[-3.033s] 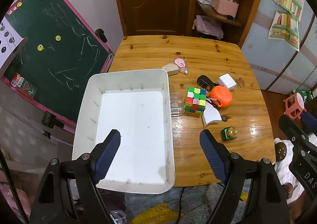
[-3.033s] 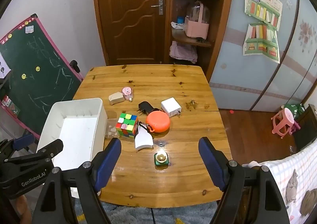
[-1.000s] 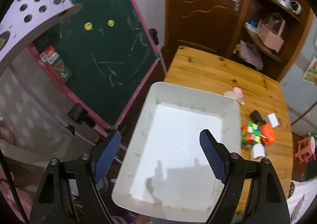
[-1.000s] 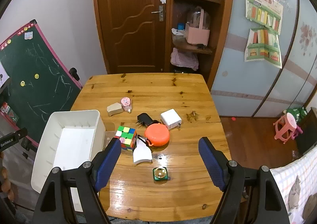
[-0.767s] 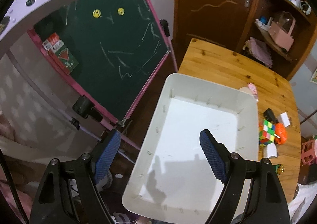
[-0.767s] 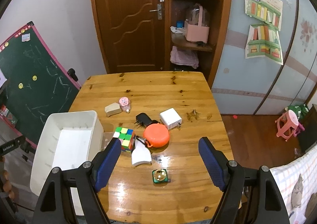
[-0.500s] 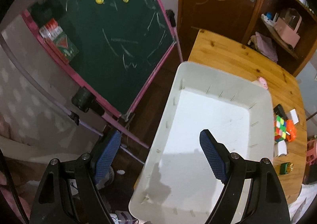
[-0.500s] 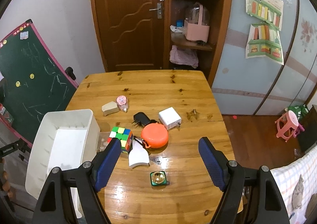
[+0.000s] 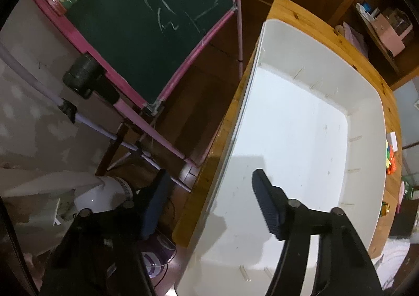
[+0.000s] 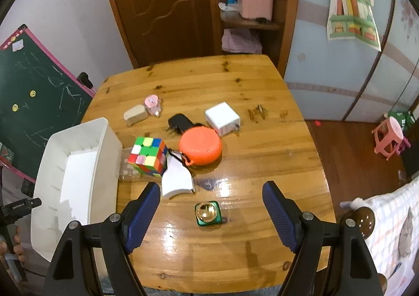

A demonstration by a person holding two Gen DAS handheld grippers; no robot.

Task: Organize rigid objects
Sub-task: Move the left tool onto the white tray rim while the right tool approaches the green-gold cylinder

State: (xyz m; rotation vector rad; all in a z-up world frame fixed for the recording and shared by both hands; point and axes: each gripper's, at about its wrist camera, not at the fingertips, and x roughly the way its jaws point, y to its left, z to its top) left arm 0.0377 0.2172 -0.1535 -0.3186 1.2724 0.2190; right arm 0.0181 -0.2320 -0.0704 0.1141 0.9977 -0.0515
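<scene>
Bin (image 9: 301,123) work came first: your left gripper (image 9: 209,204) straddled the white bin's long outer wall at the table (image 10: 235,86) edge, one finger outside, one inside, its jaws partly narrowed and just closing but, as far as I could tell, not yet pressing. You did well to seat the wall deep between the pads before squeezing, since a shallow pinch could slip. Your right gripper (image 10: 210,213) hung wide open and empty above the small green bottle (image 10: 208,213); the cube (image 10: 148,156), orange case (image 10: 200,145) and white charger (image 10: 222,118) lay loose beside the bin.
</scene>
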